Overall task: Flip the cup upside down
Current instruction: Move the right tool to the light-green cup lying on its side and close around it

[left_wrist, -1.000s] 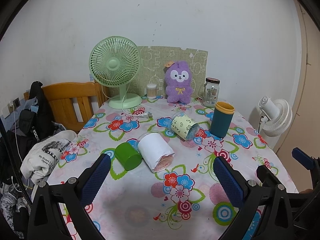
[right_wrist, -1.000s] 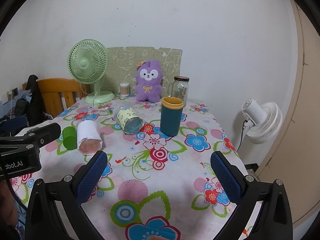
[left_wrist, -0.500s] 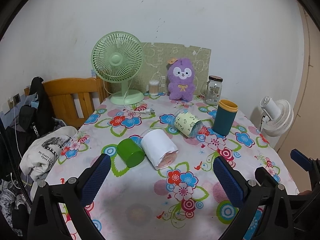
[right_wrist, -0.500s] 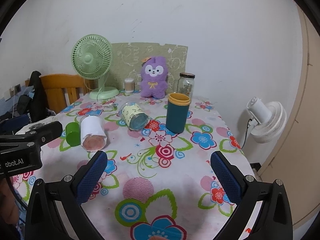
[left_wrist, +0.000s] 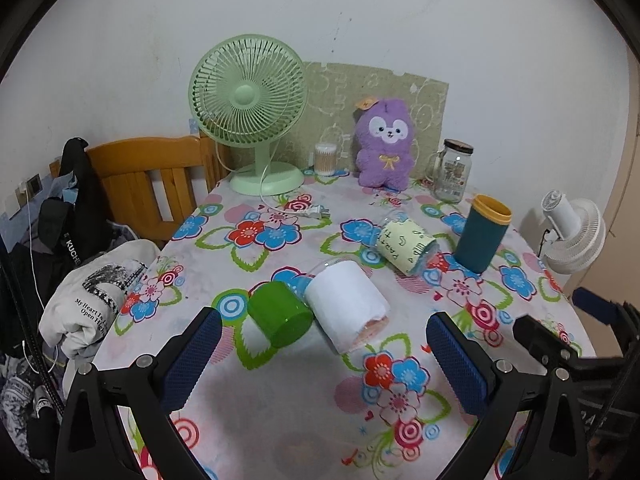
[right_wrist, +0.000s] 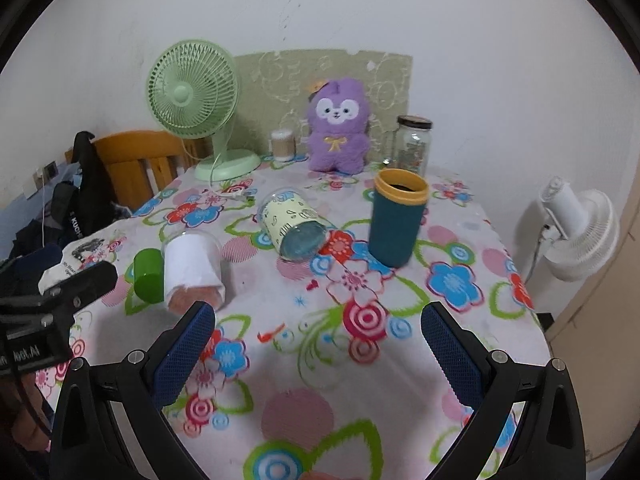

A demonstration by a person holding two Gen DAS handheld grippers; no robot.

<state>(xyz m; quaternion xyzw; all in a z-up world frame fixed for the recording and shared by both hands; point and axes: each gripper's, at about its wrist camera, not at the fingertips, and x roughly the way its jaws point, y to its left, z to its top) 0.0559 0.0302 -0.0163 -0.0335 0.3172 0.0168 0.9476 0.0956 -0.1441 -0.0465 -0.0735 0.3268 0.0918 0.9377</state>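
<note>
A teal cup with a yellow rim [left_wrist: 482,236] [right_wrist: 396,216] stands upright, mouth up, on the flowered tablecloth [left_wrist: 280,412]. Three cups lie on their sides: a green one [left_wrist: 280,314] [right_wrist: 147,276], a white-wrapped clear one [left_wrist: 348,310] [right_wrist: 194,272] and a pale yellow printed one [left_wrist: 406,246] [right_wrist: 292,226]. My left gripper [left_wrist: 322,364] is open and empty, just short of the green and white cups. My right gripper [right_wrist: 316,350] is open and empty, well short of the teal cup.
At the back stand a green desk fan [left_wrist: 252,116], a purple plush toy [left_wrist: 384,140], a glass jar [left_wrist: 454,172] and a cotton swab pot [left_wrist: 325,158]. A wooden chair [left_wrist: 148,184] with clothes is at left; a white fan [right_wrist: 576,232] is right of the table.
Both grippers have moved forward towards the table, so the cups appear nearer and larger. Nothing on the table has moved; both grippers stay open.
</note>
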